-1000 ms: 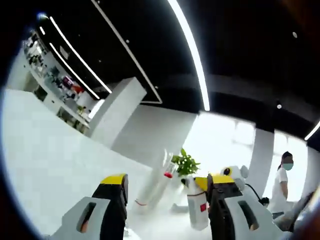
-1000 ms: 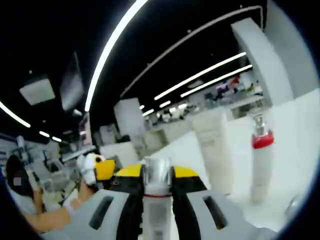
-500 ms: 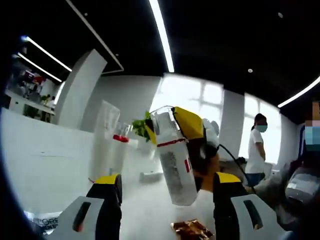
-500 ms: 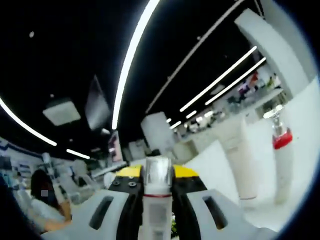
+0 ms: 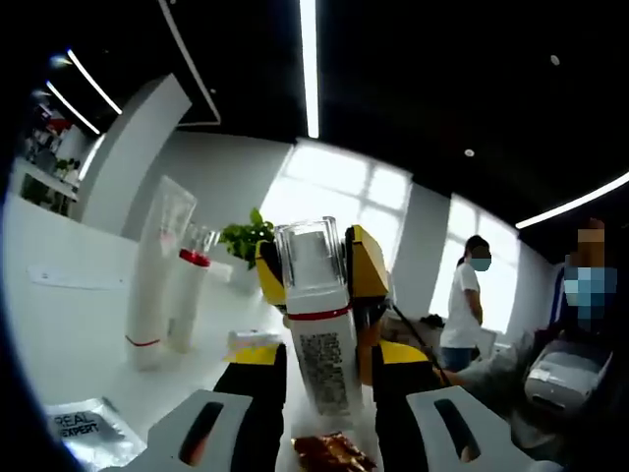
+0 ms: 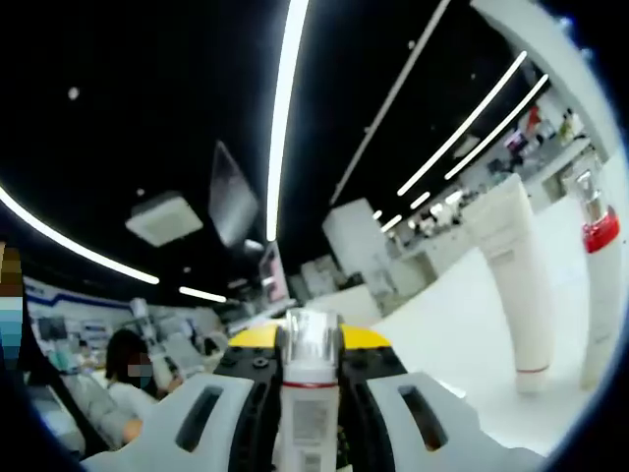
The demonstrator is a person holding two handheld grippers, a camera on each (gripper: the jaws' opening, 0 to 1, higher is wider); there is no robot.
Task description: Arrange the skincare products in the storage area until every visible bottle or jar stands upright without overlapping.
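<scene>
Upright, clear-capped bottle [image 6: 310,393] between right tool's [image 6: 310,346] closed jaws.

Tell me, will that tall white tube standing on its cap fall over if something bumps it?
Probably yes. The tall white tube is high and slim and stands on a small cap, so a nudge could tip it, maybe into the red-collared bottle beside it. It looks like soft plastic, so it would likely squash a bit, not break.

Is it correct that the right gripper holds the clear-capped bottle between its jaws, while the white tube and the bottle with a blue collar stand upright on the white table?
Not quite: the collar of the standing bottle is red, not blue, as the left gripper view shows. The rest holds: the right gripper clamps the clear-capped bottle, and the white tube stands upright beside the red-collared one on the white table.
</scene>
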